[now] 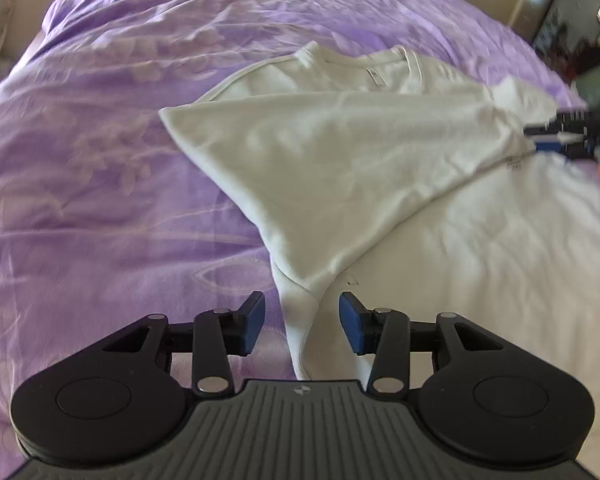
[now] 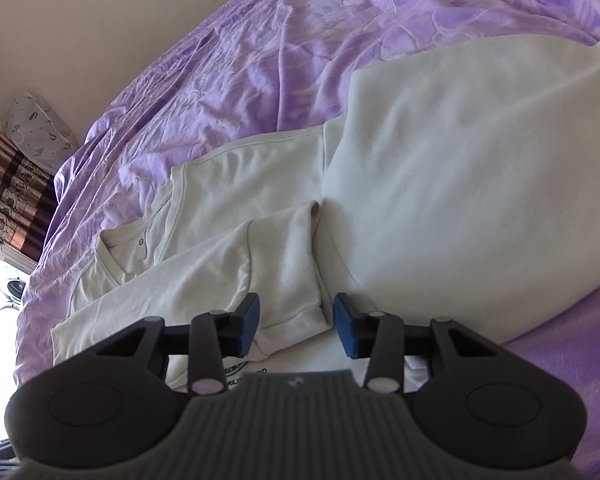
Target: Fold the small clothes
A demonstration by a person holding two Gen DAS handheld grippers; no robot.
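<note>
The white shirt (image 1: 340,152) lies half-folded on the purple bedspread (image 1: 80,200), soft, light and limp. Both the left gripper (image 1: 302,324) and right gripper (image 2: 296,322) are spread, pinching nothing. The sleeve cuff (image 2: 296,272) at twelve o'clock looks the best hold.

Shirt (image 1: 340,152) on bedspread (image 1: 100,160), one side folded over the body (pillow (image 2: 36,128) behind, against wall).

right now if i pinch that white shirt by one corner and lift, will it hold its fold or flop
Probably flop: the white shirt drapes in soft creases over the purple bedspread. It looks thin and light, so the folded flap would likely slide open. It should not slip much: the knit looks matte.
</note>
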